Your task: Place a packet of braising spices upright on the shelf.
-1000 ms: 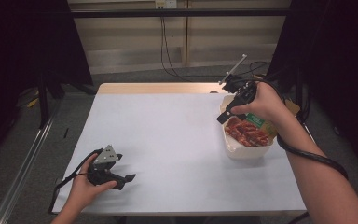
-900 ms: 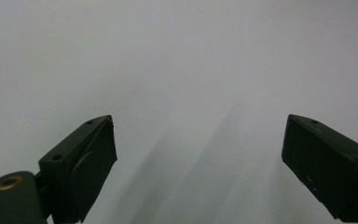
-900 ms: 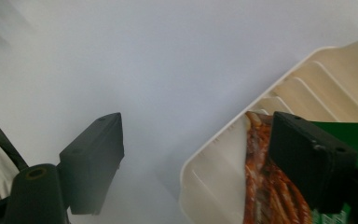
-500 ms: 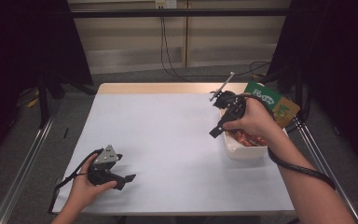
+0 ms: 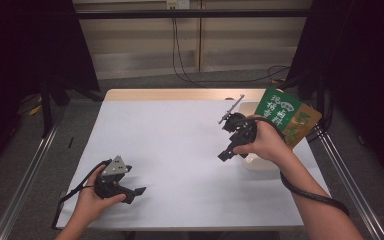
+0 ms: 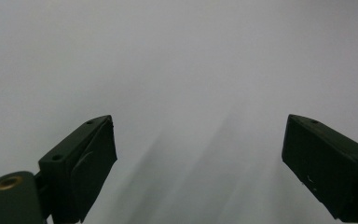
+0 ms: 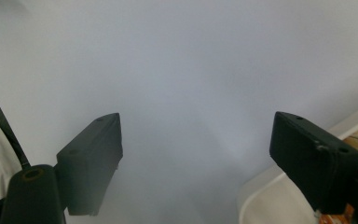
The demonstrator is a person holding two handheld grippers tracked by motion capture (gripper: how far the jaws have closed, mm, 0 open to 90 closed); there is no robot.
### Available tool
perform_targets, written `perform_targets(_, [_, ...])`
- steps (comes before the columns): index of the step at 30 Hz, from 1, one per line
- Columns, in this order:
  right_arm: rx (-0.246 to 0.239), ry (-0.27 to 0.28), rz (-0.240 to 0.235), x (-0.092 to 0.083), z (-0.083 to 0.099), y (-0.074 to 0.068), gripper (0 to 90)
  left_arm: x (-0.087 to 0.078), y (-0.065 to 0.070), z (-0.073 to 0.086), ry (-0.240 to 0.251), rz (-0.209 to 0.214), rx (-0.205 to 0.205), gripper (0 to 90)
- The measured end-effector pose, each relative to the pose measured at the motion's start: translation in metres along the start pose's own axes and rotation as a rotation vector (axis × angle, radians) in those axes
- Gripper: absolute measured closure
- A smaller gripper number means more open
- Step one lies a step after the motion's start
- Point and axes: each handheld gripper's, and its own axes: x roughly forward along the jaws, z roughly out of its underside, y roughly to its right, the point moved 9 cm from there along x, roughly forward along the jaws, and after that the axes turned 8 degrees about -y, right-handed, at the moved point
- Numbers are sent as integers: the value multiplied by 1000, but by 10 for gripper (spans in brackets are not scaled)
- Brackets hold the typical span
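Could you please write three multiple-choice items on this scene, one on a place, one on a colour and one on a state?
1. Where is the green packet?
A. at the table's far right edge, behind the right hand
B. beside the left hand
C. at the table's middle

2. What colour is the table top?
A. black
B. white
C. red

3. How do the jaws of the left hand-held gripper stand?
A. shut on a packet
B. shut on nothing
C. open, with nothing between them

Answers: 1 A, since the high view shows the packet past the right hand-held gripper. 2 B, since the surface looks white in every view. 3 C, since the left gripper view shows bare table between the parted jaws.
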Motion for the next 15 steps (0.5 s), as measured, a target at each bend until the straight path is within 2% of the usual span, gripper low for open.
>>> perform_targets(4, [-13, 18, -10, 10, 3, -5, 171, 0, -1, 1, -11, -3, 4, 97])
perform_targets(6, [-13, 26, -21, 15, 5, -7, 171, 1, 0, 0, 6, -2, -12, 97])
perform_targets(12, [-22, 26, -23, 28, 9, -12, 164, 0, -1, 2, -18, -2, -5, 96])
perform_targets(15, [-31, 55, -29, 36, 12, -18, 161, 1, -1, 1, -10, 3, -9, 94])
